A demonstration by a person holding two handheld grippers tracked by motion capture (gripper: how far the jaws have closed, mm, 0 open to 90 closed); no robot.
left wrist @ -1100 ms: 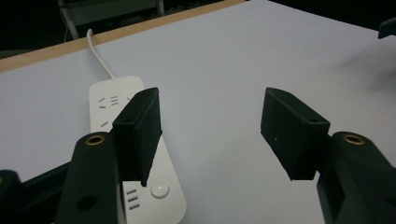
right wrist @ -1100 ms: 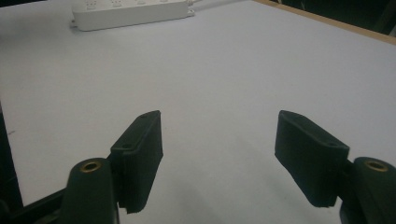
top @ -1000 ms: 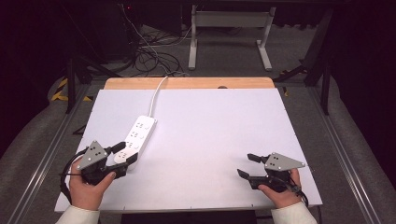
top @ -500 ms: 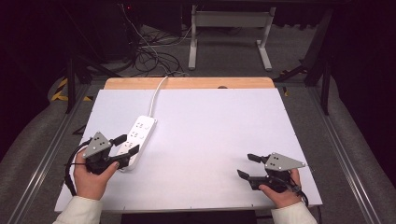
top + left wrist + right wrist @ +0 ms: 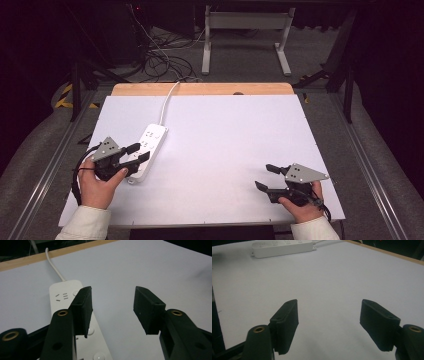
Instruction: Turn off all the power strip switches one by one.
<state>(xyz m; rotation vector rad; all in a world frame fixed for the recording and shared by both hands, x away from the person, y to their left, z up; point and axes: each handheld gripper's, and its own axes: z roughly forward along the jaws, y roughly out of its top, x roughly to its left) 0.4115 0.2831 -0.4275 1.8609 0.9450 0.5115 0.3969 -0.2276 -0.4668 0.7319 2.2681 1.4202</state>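
The left gripper (image 5: 136,155) hovered over the near end of the white power strip (image 5: 146,150), at the table's (image 5: 225,130) near left. Its jaws had just been closing but stood apart, one above the strip's top, the other over bare table; nothing was pinched. The left hand (image 5: 97,182) held it pointing rightward. The right gripper (image 5: 265,177) rested near right, jaws spread wide, empty, well apart from the strip.

no readable text, labels or numbers
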